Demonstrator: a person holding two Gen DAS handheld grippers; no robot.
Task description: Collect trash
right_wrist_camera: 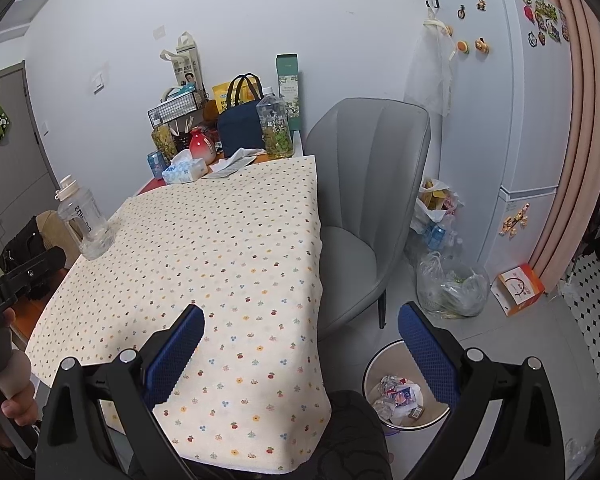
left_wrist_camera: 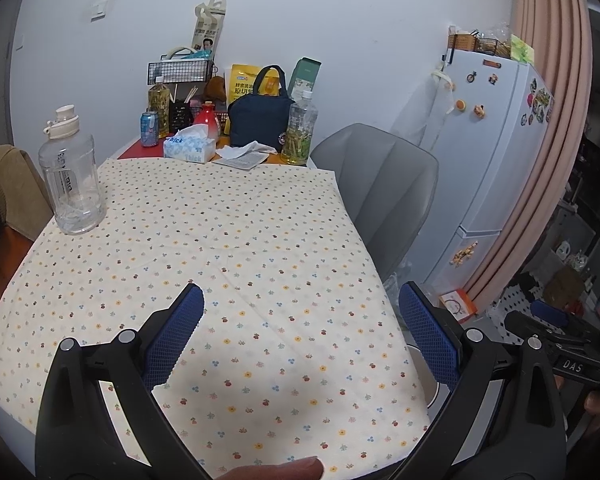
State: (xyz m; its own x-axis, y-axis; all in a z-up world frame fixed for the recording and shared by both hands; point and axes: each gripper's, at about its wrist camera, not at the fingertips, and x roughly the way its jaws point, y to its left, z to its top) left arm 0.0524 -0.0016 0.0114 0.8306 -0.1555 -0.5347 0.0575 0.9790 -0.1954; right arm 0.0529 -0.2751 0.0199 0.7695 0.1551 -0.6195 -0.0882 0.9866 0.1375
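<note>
My left gripper is open and empty above the near part of a table with a flower-print cloth. My right gripper is open and empty, above the table's near right edge. A white round trash bin stands on the floor by the table's near right corner and holds crumpled wrappers. The bin's rim also shows in the left wrist view. A crumpled white tissue lies on a paper sheet at the table's far end.
A clear water jug stands at the table's left. Far end: tissue box, blue can, tea bottles, navy bag. A grey chair, plastic bags, an orange box and a fridge are on the right.
</note>
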